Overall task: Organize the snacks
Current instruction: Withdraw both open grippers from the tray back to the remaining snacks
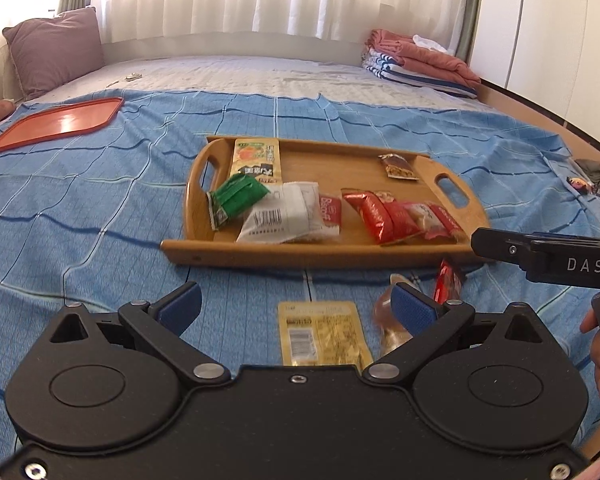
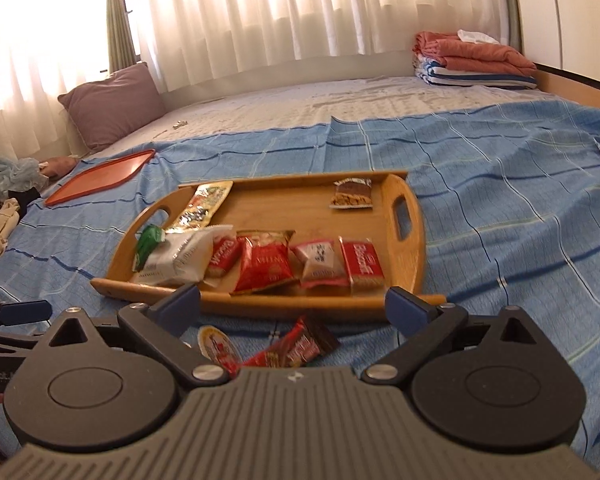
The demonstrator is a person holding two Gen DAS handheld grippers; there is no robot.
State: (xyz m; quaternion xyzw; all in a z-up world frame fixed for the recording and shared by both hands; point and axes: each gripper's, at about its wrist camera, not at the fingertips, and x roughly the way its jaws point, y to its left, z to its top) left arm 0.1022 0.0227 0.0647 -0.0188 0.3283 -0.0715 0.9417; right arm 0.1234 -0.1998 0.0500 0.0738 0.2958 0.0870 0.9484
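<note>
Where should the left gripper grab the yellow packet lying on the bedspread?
Yellow packet lies flat between the open left gripper fingers, long axis pointing away. Come straight down and pinch across its narrow width at the long side edges; probably snags some blue bedspread.

A bed's blue checked cover (image 1: 100,184) carries a wooden tray (image 1: 324,258) and loose snack packets (image 1: 324,336).

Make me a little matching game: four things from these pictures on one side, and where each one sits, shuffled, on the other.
Things:
1. green packet
2. yellow packet
3. orange tray
4. folded blankets

Places:
A. far right corner of the bed
B. lying in the wooden tray, at its left end
C. on the blue sheet, far left
D. on the blue sheet in front of the wooden tray

Pairs: 1-B, 2-D, 3-C, 4-A
</note>
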